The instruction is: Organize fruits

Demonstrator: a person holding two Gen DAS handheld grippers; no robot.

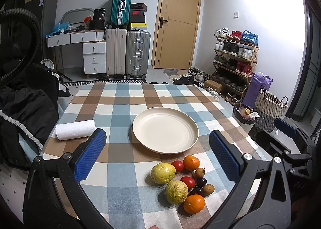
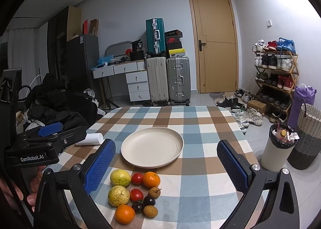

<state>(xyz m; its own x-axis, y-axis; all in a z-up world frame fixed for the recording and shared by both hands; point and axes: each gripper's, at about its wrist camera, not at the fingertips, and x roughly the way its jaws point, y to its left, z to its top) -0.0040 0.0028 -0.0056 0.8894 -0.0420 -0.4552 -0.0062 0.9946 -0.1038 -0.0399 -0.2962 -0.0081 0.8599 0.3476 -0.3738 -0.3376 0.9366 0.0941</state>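
Fingers (image 1: 90,156) wide apart above fruit cluster (image 1: 180,184), plate (image 1: 165,130) beyond.

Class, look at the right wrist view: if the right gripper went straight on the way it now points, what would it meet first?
Probably the cream plate: it lies centred ahead of the open right gripper. The fruit cluster sits nearer but lower-left, so depth leaves some doubt.
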